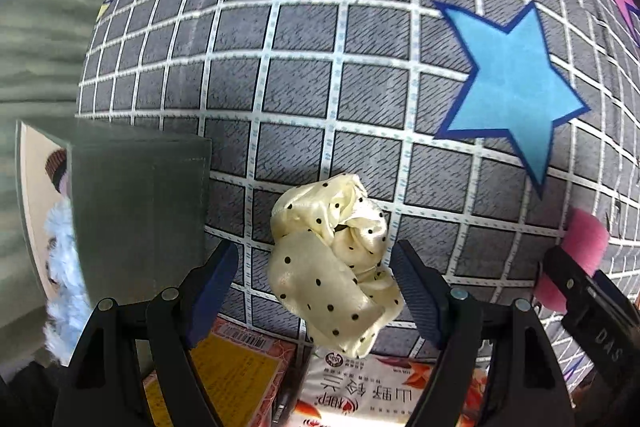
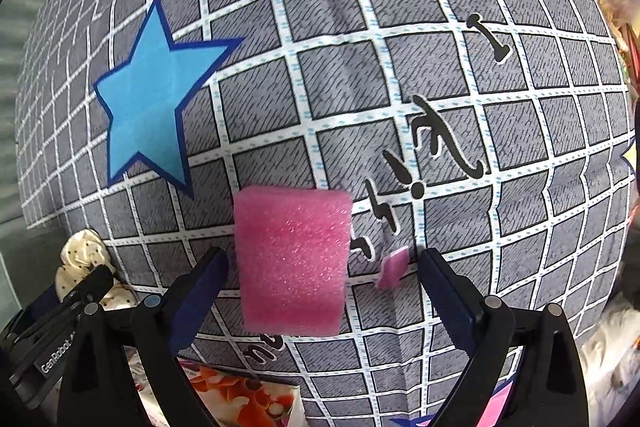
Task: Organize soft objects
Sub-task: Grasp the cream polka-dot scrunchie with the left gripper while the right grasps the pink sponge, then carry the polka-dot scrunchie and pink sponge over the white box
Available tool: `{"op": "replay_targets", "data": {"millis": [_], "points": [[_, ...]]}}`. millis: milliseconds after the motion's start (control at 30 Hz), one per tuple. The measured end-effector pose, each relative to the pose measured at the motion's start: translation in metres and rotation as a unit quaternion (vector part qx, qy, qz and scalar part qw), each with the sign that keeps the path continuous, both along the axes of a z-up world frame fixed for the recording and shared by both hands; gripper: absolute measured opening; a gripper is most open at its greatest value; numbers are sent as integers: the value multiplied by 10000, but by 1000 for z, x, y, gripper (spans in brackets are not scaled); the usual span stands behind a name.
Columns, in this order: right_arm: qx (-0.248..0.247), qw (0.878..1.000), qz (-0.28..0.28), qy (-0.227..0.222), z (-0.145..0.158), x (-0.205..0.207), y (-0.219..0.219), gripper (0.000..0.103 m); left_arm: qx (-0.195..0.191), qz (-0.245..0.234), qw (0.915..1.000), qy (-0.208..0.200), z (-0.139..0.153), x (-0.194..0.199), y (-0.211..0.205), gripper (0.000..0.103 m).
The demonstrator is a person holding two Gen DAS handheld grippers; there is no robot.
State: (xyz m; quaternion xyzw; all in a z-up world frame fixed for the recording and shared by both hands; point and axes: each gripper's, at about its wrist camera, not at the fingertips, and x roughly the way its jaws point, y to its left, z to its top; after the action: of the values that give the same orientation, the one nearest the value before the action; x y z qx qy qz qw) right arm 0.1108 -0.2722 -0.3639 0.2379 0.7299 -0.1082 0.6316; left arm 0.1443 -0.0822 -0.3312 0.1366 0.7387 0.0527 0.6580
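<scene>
While both tongs point steeply down at the grey grid-printed bedcover (image 1: 304,75), notes run view by view.

Left wrist, object: cream satin scrunchie with black polka dots (image 1: 340,259), crumpled on the bedcover at centre, its lower end draped over a printed snack packet (image 1: 384,391) at 6 o'clock.
Left wrist, handling: judged very light, limp and slippery; best pinched across the bunched middle, where folds give bulk.
Left wrist, tongs: left gripper (image 1: 316,287) apart, blue pads either side of the scrunchie; the pad at 3 o'clock looks just beside the fabric, contact unclear.
Left wrist, surroundings: grey-green fabric storage box (image 1: 140,211) at 9 o'clock, pale blue fluffy item (image 1: 64,267) inside it.

Right wrist, object: pink foam block (image 2: 292,259), lying flat on the bedcover at centre.
Right wrist, handling: judged featherlight, springy, easily crushed; take it across the two long sides.
Right wrist, tongs: right gripper (image 2: 324,287) wide apart, nothing clamped; the block sits nearer the pad at 9 o'clock, a small pink foam scrap (image 2: 394,267) near the other.
</scene>
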Motion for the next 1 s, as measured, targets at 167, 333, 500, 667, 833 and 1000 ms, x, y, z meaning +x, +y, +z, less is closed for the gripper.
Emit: {"op": "replay_targets", "data": {"millis": [167, 333, 500, 667, 833, 1000], "points": [[-317, 9993, 206, 57, -6, -3, 16, 101, 122, 194, 9997, 27, -8, -3, 5, 82], [-482, 9985, 253, -11, -5, 0, 15, 101, -192, 266, 9992, -214, -16, -9, -3, 54], [-591, 9972, 370, -269, 11, -4, 15, 47, -447, 163, 9987, -201, -12, -10, -20, 20], [-88, 9986, 447, -259, 12, -8, 17, 47, -721, 251, 9967, -285, 1, -19, -6, 15], [102, 9993, 188, -320, 19, -21, 1, 47, -1080, 240, 9931, -391, 22, -19, -2, 15], [60, 9987, 246, -447, 37, -25, -7, 47, -1330, 263, 9895, -509, 42, -19, 6, 15]]}}
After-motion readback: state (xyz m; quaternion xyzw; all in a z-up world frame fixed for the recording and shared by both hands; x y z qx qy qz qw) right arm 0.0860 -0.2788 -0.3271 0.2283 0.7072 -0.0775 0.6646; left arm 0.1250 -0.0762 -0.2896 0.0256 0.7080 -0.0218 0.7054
